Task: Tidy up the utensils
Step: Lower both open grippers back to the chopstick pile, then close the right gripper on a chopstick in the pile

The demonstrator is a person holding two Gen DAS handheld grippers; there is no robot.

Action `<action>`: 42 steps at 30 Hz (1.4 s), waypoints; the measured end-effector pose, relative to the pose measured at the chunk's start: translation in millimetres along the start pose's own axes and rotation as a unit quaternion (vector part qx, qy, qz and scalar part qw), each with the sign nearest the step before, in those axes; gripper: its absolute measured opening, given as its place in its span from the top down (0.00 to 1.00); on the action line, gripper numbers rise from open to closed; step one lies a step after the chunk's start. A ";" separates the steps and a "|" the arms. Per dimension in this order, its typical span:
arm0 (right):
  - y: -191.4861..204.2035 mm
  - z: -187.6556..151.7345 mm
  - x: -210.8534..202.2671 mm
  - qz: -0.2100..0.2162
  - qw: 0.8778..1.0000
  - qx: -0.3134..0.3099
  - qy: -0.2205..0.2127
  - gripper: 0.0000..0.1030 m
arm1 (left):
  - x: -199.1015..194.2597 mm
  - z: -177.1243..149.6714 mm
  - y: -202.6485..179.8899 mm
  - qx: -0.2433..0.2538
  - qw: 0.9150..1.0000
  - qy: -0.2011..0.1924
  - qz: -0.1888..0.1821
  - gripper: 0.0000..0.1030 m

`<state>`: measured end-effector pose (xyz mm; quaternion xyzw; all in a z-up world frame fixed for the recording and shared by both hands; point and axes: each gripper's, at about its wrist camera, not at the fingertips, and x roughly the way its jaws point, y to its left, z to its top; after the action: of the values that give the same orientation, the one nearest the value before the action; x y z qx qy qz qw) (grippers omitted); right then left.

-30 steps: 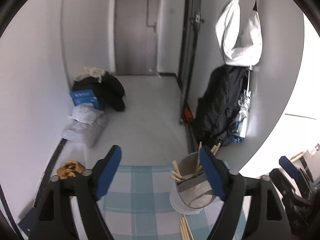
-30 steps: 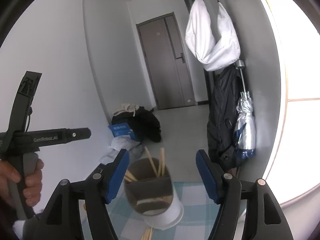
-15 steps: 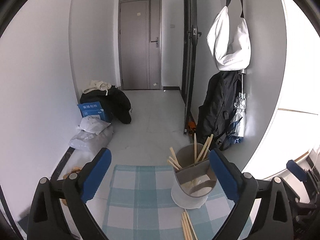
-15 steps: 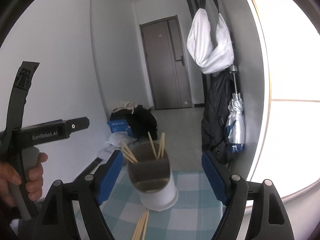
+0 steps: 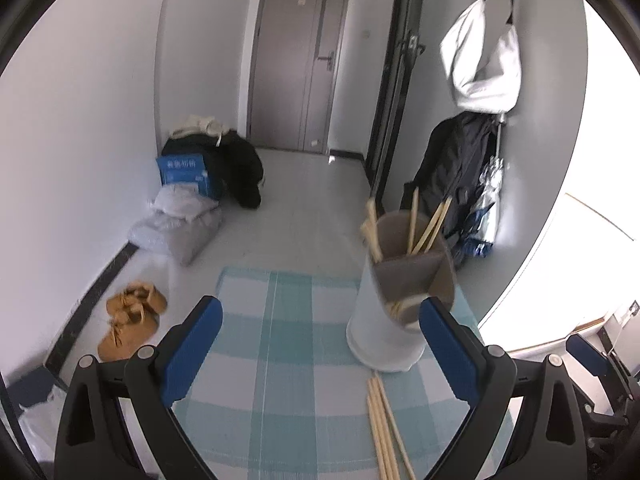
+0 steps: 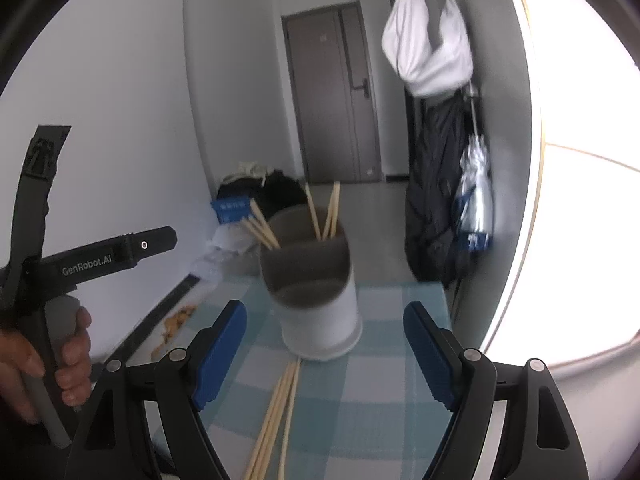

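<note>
Loose chopsticks [image 5: 385,428] by upright holder [image 5: 396,300]

A grey door [image 5: 298,68] stands closed at the far end of the corridor. A white bag [image 5: 484,60] hangs on the right wall above a black coat [image 5: 448,172] and a folded silver umbrella [image 6: 476,200]. By the left wall lie black clothing [image 5: 236,164], a blue box [image 5: 182,170], grey plastic bags [image 5: 176,228] and tan slippers [image 5: 130,316].
</note>
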<state>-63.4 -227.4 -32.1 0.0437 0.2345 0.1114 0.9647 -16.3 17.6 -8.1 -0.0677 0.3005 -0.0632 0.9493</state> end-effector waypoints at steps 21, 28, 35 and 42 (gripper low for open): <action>26.5 -60.2 111.5 -0.017 0.976 -0.057 0.209 0.28 | 66.6 -40.0 32.9 -0.024 0.994 0.108 0.009 0.07; 36.3 -77.4 133.8 -0.026 0.965 -0.068 0.252 0.43 | 73.4 -35.1 43.3 -0.041 0.989 0.140 0.018 0.07; 41.6 -87.4 142.5 -0.021 0.958 -0.069 0.277 0.58 | 81.3 -38.0 50.5 -0.033 0.986 0.153 0.057 0.07; 54.2 -92.6 143.1 -0.014 0.951 -0.088 0.295 0.80 | 83.4 -37.4 57.3 -0.060 0.984 0.163 0.050 0.07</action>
<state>7.1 -138.0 -170.1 -0.0799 0.4986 0.1262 0.8539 34.2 57.2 -94.7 -0.0984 0.4573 -0.0072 0.8838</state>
